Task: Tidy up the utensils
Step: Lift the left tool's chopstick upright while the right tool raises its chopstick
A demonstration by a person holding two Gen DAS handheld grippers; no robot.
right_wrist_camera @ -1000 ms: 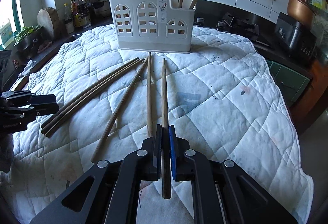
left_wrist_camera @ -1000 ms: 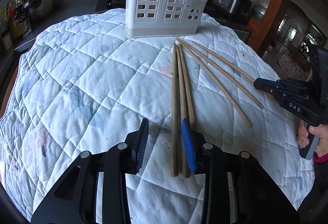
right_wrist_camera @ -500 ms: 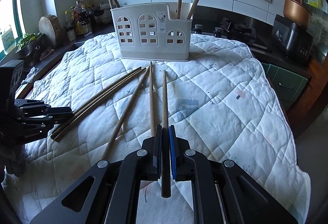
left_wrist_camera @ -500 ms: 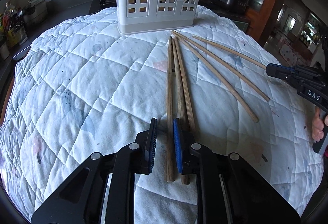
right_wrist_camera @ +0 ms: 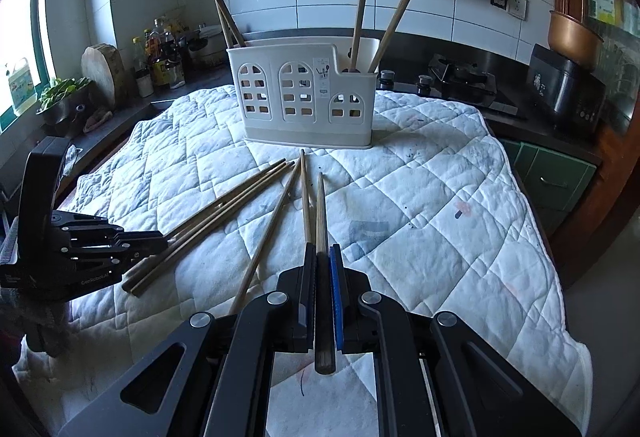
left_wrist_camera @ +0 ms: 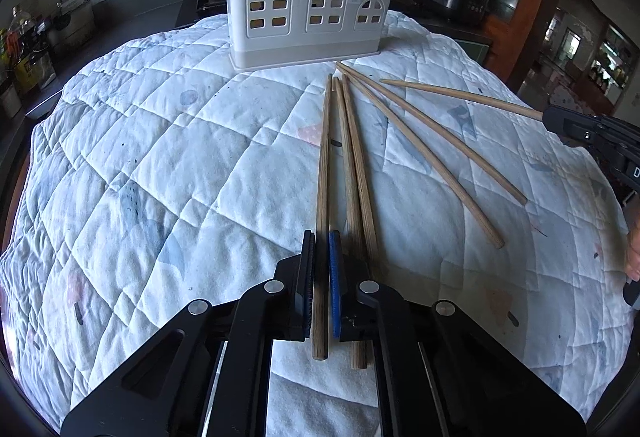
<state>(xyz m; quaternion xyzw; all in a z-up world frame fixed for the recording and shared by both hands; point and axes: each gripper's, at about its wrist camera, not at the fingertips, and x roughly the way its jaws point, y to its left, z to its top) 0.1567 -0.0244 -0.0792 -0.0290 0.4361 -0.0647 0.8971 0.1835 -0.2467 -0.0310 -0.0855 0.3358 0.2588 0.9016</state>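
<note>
A white utensil holder [left_wrist_camera: 304, 1] [right_wrist_camera: 304, 97] stands at the far side of the quilt, with chopsticks upright in both end compartments. My left gripper [left_wrist_camera: 321, 237] is closing its jaws, and the pads press on the leftmost chopstick [left_wrist_camera: 323, 165] of three that lie side by side. The other two [left_wrist_camera: 356, 173] lie just right of the blue pad. Two more chopsticks [left_wrist_camera: 420, 153] lie splayed to the right. My right gripper [right_wrist_camera: 322, 249] is shut on one chopstick [right_wrist_camera: 321, 205], which points at the holder with its tip off the quilt. The left gripper [right_wrist_camera: 160, 237] also shows at the left of the right wrist view.
The white quilted cloth [left_wrist_camera: 160, 157] covers the whole worktop and drops off at its edges. Bottles and a chopping board [right_wrist_camera: 100, 69] stand along the left counter. A stove [right_wrist_camera: 464, 77] and a dark cooker [right_wrist_camera: 564, 89] are behind and to the right.
The left jaws have closed from wide apart onto the leftmost chopstick. My right gripper has risen with its chopstick, whose tip now hangs above the quilt.
</note>
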